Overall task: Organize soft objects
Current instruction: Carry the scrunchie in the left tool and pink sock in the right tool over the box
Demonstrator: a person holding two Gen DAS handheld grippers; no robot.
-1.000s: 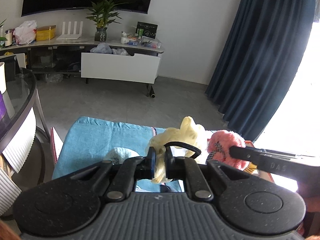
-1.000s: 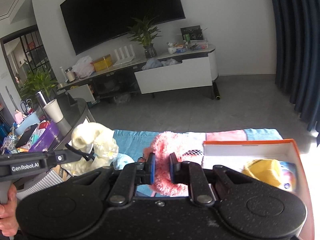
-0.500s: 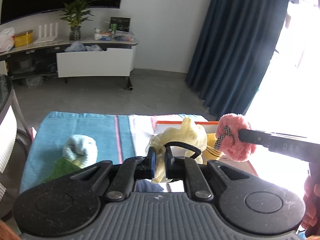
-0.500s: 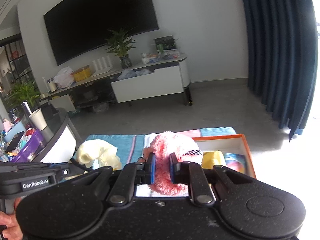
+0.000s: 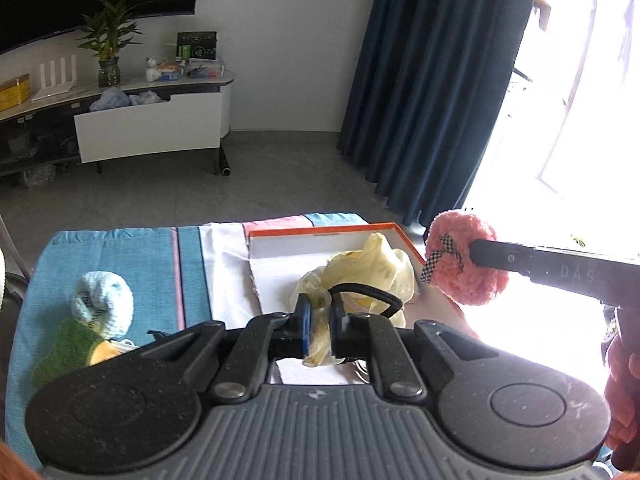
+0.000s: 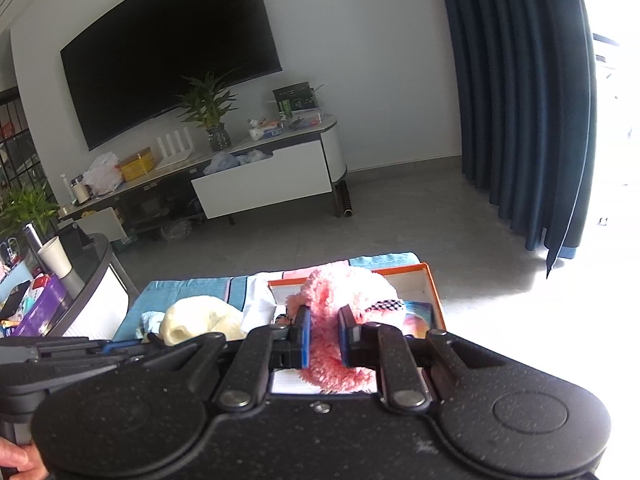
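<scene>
the left gripper (image 5: 319, 328) is clenched on a pale yellow scrunchie (image 5: 360, 270), the soft fabric pinched between its blue pads, with a black hair tie (image 5: 370, 292) looped just beside it. the scrunchie hangs over the white inside of the orange-rimmed box (image 5: 320, 229), which sits at about 12 o'clock from the gripper. at 2 o'clock the right gripper (image 5: 472, 254) holds a fluffy pink scrunchie (image 5: 464, 264) with a checkered ribbon, over the box's right edge.

from the right wrist view, the right gripper (image 6: 324, 334) is clamped on the pink scrunchie (image 6: 340, 300), its pads pressed into the fuzz, above the box (image 6: 434, 284). the yellow scrunchie (image 6: 200, 318) shows at 10 o'clock, in front of the left tool.

on the blue striped cloth (image 5: 120, 256), at 9 o'clock of the left gripper, lie a light blue knitted piece (image 5: 102, 304) and a green fuzzy piece (image 5: 66, 350), touching each other.

farther off, a white tv cabinet (image 5: 152, 128) stands at 11 o'clock, and a dark blue curtain (image 5: 432, 92) hangs at 1 o'clock.
</scene>
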